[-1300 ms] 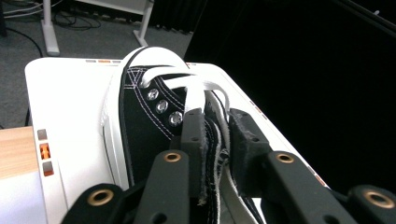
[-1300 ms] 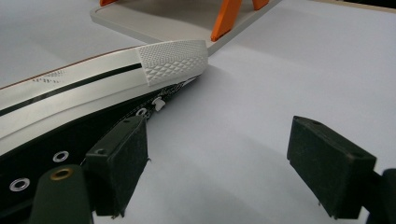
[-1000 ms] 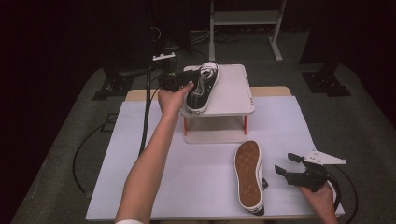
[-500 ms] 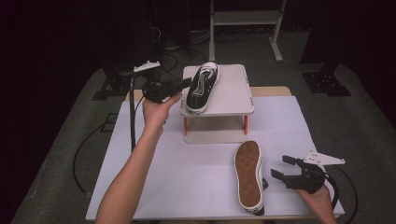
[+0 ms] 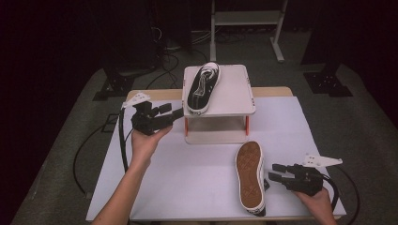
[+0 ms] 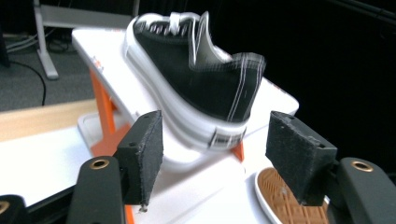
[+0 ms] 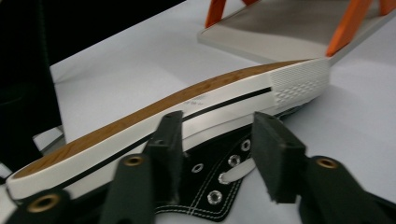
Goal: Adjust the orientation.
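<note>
High view shows the left claw (image 5: 177,112) held just off the near left corner of the small white stand (image 5: 234,96), its jaws spread wide and holding nothing. A black sneaker (image 5: 202,87) with white laces and a white rubber sole lies on the stand's top, along its left side, toe pointing away from the person and heel at the near edge. The stand has orange legs and a lower shelf, and it sits on the white bench (image 5: 187,173).

Left gripper view looks along that claw (image 6: 212,158) at the sneaker's heel (image 6: 205,84): the heel hangs slightly over the stand's corner (image 6: 107,51), and the two black pads sit to either side of it and short of it, touching nothing.

Nearer the person, a second sneaker (image 5: 250,176) lies on the bench in front of the stand with its brown sole turned up. The right claw (image 5: 277,171) rests just to its right, jaws parted and pointing at its side. In the right gripper view the claw (image 7: 217,149) is open at a moderate width, right beside the white sole edge and the black eyelet panel of this overturned shoe (image 7: 187,116), gripping nothing.
</note>
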### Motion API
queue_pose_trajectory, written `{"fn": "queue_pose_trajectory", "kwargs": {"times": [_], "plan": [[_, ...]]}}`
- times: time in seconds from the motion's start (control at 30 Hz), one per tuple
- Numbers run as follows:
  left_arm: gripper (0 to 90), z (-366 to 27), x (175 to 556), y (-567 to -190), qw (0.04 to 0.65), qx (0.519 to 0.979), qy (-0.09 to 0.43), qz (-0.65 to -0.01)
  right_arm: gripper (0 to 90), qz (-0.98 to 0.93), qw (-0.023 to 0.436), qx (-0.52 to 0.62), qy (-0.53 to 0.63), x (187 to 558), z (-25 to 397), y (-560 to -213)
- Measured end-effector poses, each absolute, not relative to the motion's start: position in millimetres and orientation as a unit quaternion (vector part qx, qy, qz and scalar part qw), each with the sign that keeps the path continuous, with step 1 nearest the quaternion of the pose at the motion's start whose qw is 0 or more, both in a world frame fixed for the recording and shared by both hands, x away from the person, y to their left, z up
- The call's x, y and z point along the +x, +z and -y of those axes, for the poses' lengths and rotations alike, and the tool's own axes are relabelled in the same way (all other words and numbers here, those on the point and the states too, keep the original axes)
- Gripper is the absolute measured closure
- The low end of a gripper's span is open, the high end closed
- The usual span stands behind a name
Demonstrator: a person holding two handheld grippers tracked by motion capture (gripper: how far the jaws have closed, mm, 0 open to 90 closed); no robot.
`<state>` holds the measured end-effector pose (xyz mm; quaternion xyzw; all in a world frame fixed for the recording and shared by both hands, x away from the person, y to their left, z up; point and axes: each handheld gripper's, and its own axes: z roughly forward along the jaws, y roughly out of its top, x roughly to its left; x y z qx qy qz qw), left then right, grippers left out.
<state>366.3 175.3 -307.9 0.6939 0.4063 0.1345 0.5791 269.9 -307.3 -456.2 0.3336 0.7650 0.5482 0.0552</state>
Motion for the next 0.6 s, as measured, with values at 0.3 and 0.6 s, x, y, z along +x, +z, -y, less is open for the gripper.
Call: {"fn": "queue_pose_trajectory", "kwargs": {"times": [0.3, 0.6], "plan": [[33.7, -195.3, 338.5, -336.2, 0.579, 0.689, 0.137, -0.415, 69.0, -0.781, 0.025, 0.326, 0.532, 271.5, 301.4, -462.9], [29.7, -209.1, 311.3, -368.1, 0.567, 0.693, 0.145, -0.42, 69.9, -0.775, 0.017, 0.331, 0.538, 271.5, 300.6, -463.1]]}}
